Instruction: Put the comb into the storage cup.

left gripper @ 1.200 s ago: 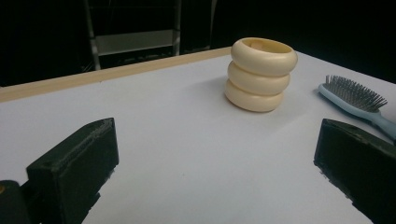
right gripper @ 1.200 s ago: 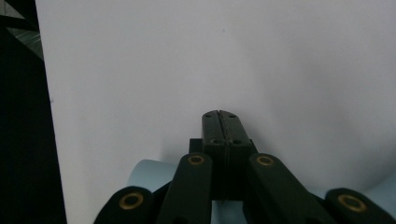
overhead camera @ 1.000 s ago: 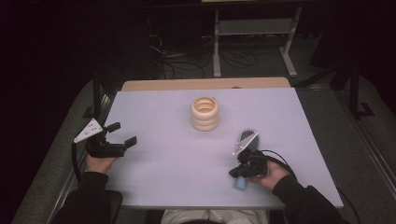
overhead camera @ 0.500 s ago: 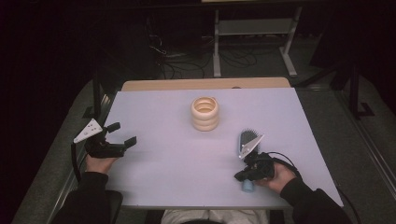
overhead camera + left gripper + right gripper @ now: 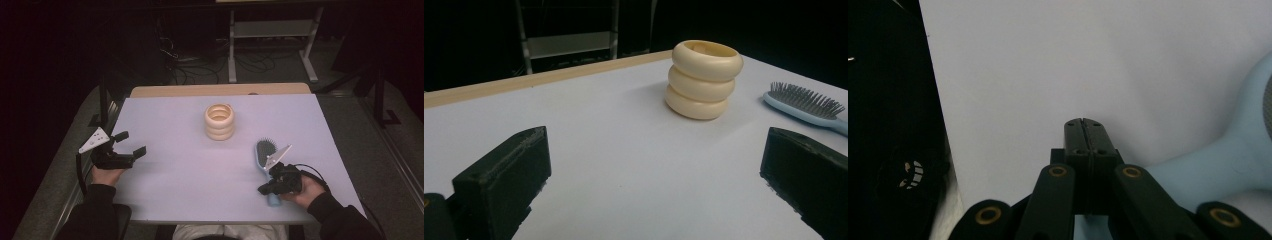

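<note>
Right tool (image 5: 264,189) jaws pressed together, nothing pinched between them. In right gripper view they meet flat w/ the pale blue hairbrush (image 5: 1228,165) handle passing just beside/under them, so it looks like a nudge or a pre-grasp position, not a hold. Hairbrush (image 5: 266,159) lies flat on the table (image 5: 175,200) near the front right, bristles up, head pointing away from the person toward the cream ringed cup (image 5: 219,121), handle end toward the person's right hand (image 5: 305,192). My read: handle faces that hand so it's the natural grab point, and bristles-up keeps it stable. Cup stands upright mid-table, well apart from the brush, open top up, prob the destination for the brush but can't confirm. Left tool (image 5: 131,145) jaws spread wide, empty, hovering over the left edge of the table; left gripper view has cup (image 5: 703,80) and brush head (image 5: 804,102) ahead of it, so prob parked clear, ready to steady the cup.
</note>
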`<state>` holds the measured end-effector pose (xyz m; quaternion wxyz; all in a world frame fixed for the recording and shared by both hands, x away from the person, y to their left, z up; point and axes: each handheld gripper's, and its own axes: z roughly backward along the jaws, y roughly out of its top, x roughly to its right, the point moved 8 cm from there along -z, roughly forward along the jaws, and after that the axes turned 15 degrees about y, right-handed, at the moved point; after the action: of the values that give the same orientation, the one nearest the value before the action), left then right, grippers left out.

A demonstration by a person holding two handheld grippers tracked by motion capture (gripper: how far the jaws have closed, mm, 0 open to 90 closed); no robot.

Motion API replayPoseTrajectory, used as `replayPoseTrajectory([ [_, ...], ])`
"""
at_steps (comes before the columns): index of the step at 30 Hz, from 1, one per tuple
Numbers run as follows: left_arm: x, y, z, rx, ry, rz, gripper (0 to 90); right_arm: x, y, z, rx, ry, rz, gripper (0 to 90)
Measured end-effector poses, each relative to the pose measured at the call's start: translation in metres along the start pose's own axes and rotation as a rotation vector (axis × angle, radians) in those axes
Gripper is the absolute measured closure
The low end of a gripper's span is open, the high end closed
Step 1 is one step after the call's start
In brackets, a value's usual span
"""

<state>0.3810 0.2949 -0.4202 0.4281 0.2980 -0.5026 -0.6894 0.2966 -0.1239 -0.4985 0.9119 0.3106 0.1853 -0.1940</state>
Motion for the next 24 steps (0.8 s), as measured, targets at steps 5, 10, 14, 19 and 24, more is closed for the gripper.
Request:
replayPoseTrajectory([
  [5, 0.0, 0.0, 0.0, 0.001, 0.002, -0.003, 0.0, 0.001, -0.002, 0.006, 0.002, -0.005, -0.011, 89.0],
  [10, 0.0, 0.0, 0.0, 0.001, 0.002, -0.001, 0.0, 0.002, -0.007, 0.015, 0.01, -0.015, -0.034, 89.1],
  [14, 0.0, 0.0, 0.0, 0.002, 0.003, -0.001, 0.0, 0.004, -0.013, 0.014, -0.016, -0.013, -0.041, 89.1],
  [19, 0.0, 0.0, 0.0, 0.003, 0.002, 0.001, 0.0, 0.004, -0.017, 0.016, -0.016, 0.002, -0.048, 89.0],
  [24, 0.0, 0.0, 0.0, 0.004, 0.002, 0.002, 0.0, 0.008, -0.025, 0.022, -0.009, -0.021, -0.087, 89.0],
])
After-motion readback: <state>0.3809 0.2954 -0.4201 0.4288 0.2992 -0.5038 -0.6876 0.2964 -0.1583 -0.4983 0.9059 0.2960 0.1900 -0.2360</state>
